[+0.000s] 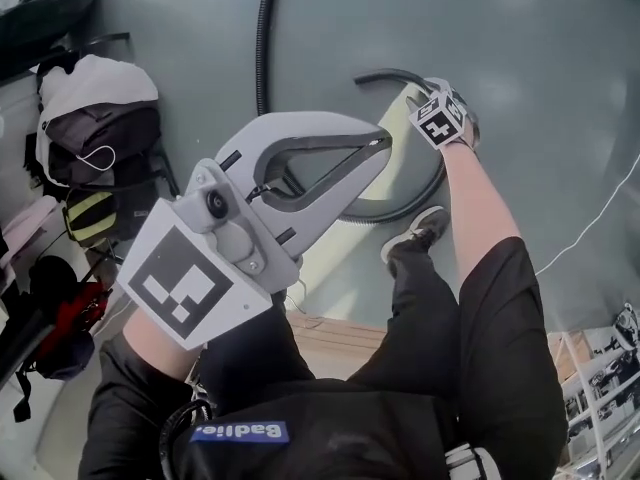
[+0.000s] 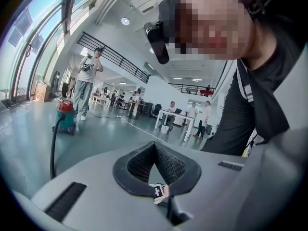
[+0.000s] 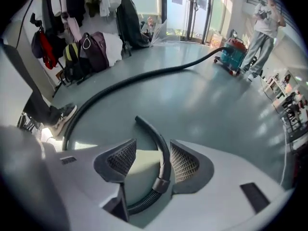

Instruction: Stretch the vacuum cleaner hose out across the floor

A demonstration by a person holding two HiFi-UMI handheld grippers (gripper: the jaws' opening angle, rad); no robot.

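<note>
Black ribbed hose [image 1: 262, 38] curved on floor [image 1: 520, 28]

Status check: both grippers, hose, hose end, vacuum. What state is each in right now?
left gripper, shut, empty, raised off the floor.
right gripper, open, lowered around the hose end, not clamped on it.
hose, on the floor, curved, not stretched straight.
hose end, between the right gripper's jaws, ungripped.
vacuum cleaner, upright on the floor, hose attached.
</note>
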